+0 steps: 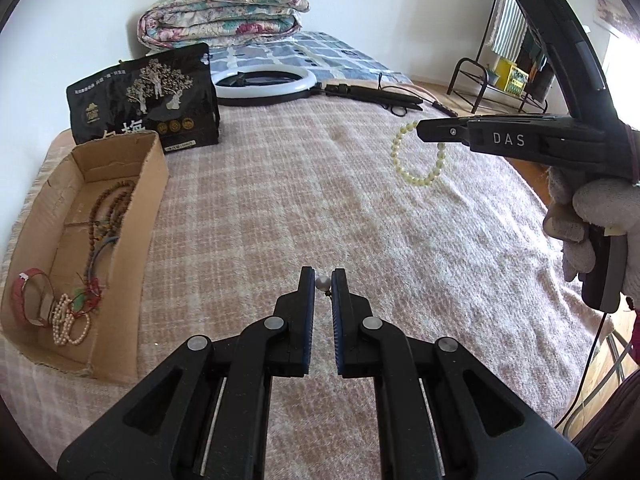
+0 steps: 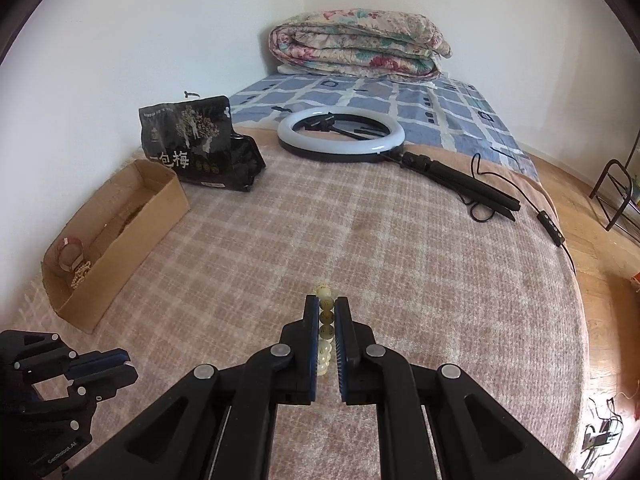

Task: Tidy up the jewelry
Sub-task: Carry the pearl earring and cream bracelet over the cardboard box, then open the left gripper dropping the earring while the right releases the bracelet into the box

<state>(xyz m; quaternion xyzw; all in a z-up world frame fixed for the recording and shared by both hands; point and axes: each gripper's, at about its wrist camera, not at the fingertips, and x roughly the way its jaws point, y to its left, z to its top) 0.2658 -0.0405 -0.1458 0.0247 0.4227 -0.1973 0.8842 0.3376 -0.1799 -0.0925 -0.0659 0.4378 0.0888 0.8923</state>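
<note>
My right gripper [image 2: 325,308] is shut on a pale green bead bracelet [image 2: 325,332]; in the left wrist view the gripper [image 1: 420,128] holds the bracelet [image 1: 418,160] hanging above the pink checked blanket [image 1: 320,200]. My left gripper [image 1: 322,276] is shut on a small white pearl piece [image 1: 322,282], low over the blanket; it also shows in the right wrist view [image 2: 120,364]. A cardboard box [image 1: 152,184] at the left holds brown bead strands [image 1: 108,212], a red watch [image 1: 28,296], pearl bracelets [image 1: 68,326] and a red cord piece. The box also shows in the right wrist view [image 2: 132,232].
A black snack bag [image 1: 148,96] stands behind the box. A ring light [image 1: 264,84] with its folded stand [image 1: 376,96] and cable lies at the back. A folded floral quilt [image 1: 224,8] lies on the blue sheet. A black metal rack [image 1: 480,80] stands on the wooden floor at the right.
</note>
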